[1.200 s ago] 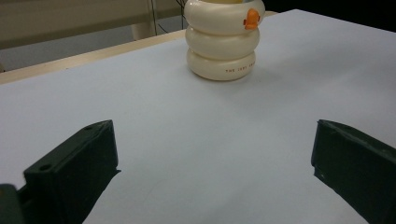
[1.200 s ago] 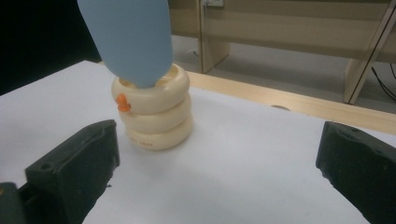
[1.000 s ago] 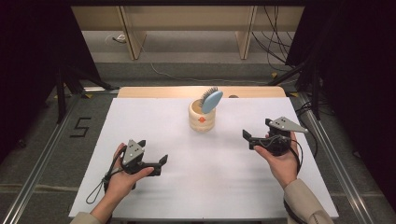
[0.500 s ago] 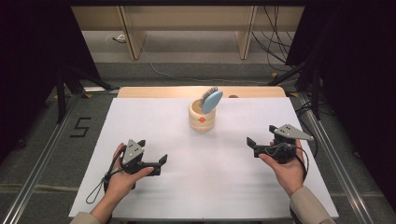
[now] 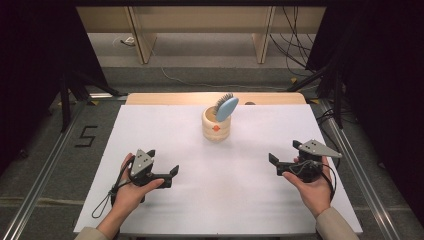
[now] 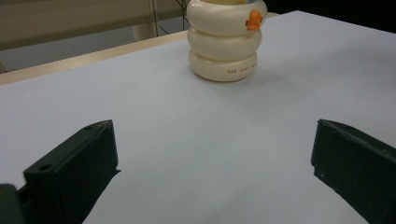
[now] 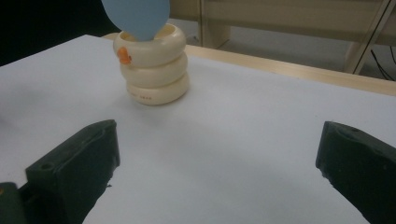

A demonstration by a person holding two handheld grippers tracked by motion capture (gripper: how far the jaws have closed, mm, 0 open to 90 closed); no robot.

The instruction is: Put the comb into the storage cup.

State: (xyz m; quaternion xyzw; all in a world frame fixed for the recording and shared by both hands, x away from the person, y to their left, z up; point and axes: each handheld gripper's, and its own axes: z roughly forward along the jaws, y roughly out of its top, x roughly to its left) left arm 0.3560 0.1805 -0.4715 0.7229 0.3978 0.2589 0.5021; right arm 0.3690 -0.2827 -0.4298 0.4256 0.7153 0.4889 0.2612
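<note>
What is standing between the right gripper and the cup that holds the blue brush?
Nothing visible. Only bare white table lies between the right gripper and the cream cup, where the blue brush leans. Its jaws stand wide open toward the cup.

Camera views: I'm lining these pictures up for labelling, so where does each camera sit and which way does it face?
High view: above the person's side, looking forward and down on the white table; both hands, left gripper and right gripper show.
Left gripper view: low over the table, facing the cream ringed holder between its open jaws.
Right gripper view: low, facing the holder and blue hairbrush.
All share the holder.
</note>
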